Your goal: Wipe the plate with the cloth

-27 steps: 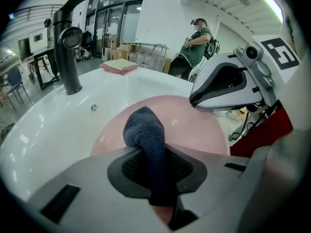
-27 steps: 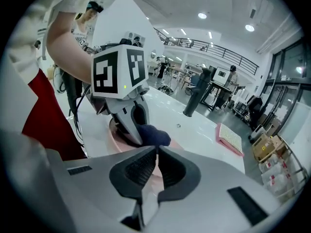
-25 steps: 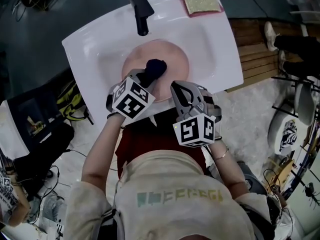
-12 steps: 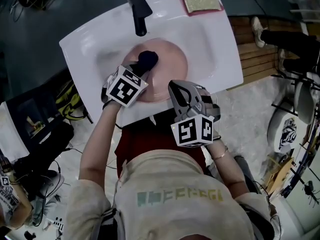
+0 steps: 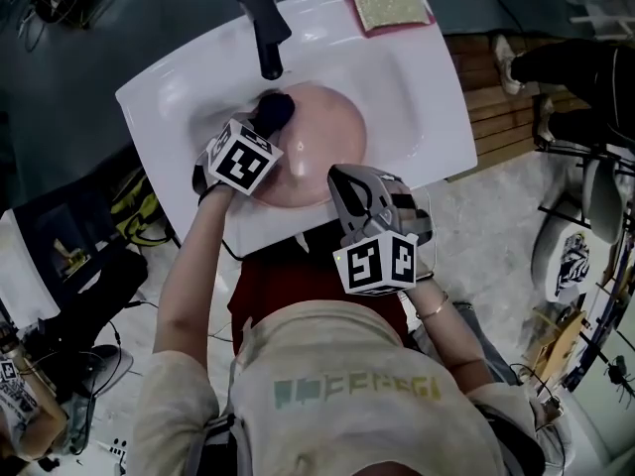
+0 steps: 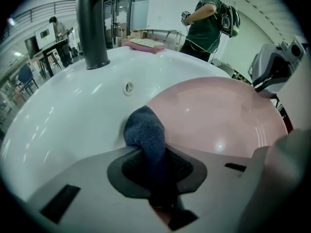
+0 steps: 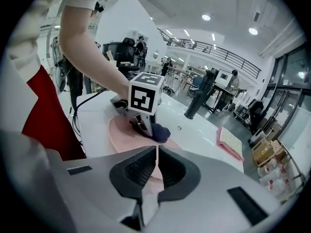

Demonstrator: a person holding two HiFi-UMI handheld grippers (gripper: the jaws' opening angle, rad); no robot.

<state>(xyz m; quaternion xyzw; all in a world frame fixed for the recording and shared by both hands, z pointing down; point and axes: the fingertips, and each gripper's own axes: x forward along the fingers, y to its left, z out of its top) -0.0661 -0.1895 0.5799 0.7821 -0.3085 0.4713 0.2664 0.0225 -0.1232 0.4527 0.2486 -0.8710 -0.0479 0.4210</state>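
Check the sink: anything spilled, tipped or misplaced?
Nothing stands out. The round pink plate sits in the white sink, its near rim pinched by the right gripper; the left gripper holds the dark blue cloth.

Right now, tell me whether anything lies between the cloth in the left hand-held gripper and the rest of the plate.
Nothing visible does. The left hand-held gripper is shut on the cloth at the rim of the plate by the faucet; the plate's surface is bare. The right hand-held gripper grips only its near rim.
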